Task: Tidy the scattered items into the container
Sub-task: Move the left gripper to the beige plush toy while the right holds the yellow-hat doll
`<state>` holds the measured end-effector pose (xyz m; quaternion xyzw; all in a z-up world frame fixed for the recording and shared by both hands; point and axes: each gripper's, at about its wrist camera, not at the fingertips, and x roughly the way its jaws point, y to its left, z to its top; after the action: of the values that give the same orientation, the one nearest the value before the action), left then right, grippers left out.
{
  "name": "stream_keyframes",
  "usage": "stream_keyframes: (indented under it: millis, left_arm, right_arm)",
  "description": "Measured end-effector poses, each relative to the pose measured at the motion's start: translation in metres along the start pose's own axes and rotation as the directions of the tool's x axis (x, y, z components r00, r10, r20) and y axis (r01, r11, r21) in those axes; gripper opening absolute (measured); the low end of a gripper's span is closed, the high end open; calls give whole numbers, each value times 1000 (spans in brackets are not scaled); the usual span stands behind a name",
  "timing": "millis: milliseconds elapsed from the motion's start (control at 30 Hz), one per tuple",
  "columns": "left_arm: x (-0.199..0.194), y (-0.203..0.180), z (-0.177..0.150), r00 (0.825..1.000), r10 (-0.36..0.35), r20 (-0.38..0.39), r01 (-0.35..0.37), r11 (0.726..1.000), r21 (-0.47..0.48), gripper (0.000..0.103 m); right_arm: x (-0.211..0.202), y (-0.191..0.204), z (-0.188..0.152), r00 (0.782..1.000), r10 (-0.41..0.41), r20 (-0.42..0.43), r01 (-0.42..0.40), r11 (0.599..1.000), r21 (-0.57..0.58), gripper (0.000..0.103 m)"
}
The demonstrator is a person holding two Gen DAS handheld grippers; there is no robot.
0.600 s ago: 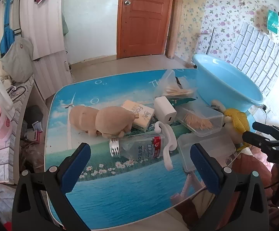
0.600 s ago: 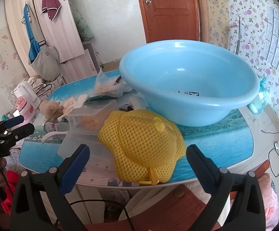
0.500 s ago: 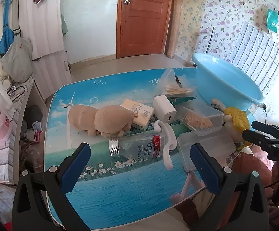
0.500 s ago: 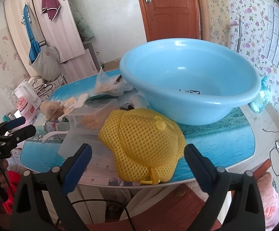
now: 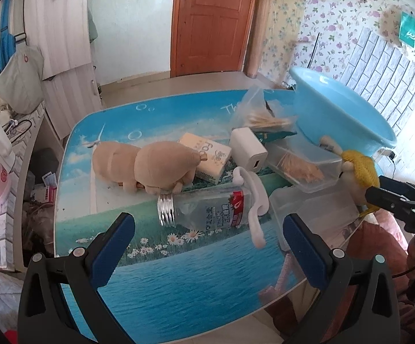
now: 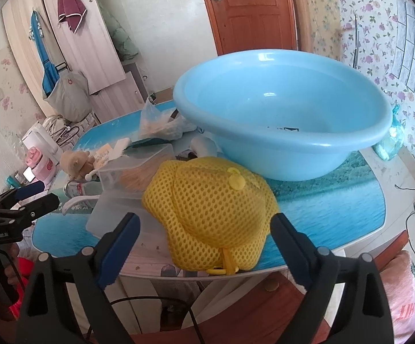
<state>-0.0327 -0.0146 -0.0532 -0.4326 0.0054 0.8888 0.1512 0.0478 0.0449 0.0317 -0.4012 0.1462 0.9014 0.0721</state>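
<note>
Left wrist view is showing the left gripper (image 5: pixel 207 238) hovering over the near edge of the table (image 5: pixel 178 286), its blue-padded fingers (image 5: pixel 112 246) spreading wide and touching nothing. At about 12 o'clock from the gap, a clear plastic bottle (image 5: pixel 207 209) is lying on its side, cap toward 9 o'clock, with a white hook (image 5: pixel 253 200) draping over it. Just beyond, at 11 o'clock, a tan plush toy (image 5: pixel 150 166) is lying against a cream box (image 5: pixel 208 157), and a white charger (image 5: pixel 249 150) is sitting beside that. Toward 1 o'clock, a clear tub of toothpicks (image 5: pixel 305 166) and a plastic bag (image 5: pixel 261 114) are crowding against the blue basin (image 5: pixel 339 114), whose far side is being cut off by the lens edge. A clear lid (image 5: pixel 313 209) is lying near 2 o'clock, hard to make out against the tabletop.

Right wrist view is showing the right gripper (image 6: pixel 206 243) with its fingers (image 6: pixel 121 243) also spread wide, straddling the near part of a yellow mesh hat (image 6: pixel 210 212) without pressing it; whether the pads are brushing the mesh I cannot tell. The hat is resting at the table's near edge, hiding much of the tub behind it at 11 o'clock. The basin is sitting at 12 to 1 o'clock, just beyond the hat, holding none of the scattered items.
</note>
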Motion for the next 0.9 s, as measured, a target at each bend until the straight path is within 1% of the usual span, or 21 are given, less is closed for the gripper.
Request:
stream_keyframes:
  millis: [200,300,467,600,900]
  left_arm:
    - [11,5,-3,999,-24,-36,23,999,-41,103]
    - [15,4,-4,998,-39,-47,38,998,-41,103]
    - [13,1,-3,999,-49,-23,49,999,-17,103]
    - [9,12,0,998,-64,-5,63,997,-43,103]
    - [-1,52,5,1000,-8,19,10,991,-130,103]
  right_arm:
    - [4,-3,0,1000,-21,-11,21,1000,11,94]
    - [9,-6,0,1000,-21,-22,21,999,25,94]
    - [16,-4,-1,999,-24,-43,25,1000,15,94]
    - [20,-4,1,998,-24,-53,24,1000,16,94]
    - [17,-8,3,999,-6,-36,7,999,40,94]
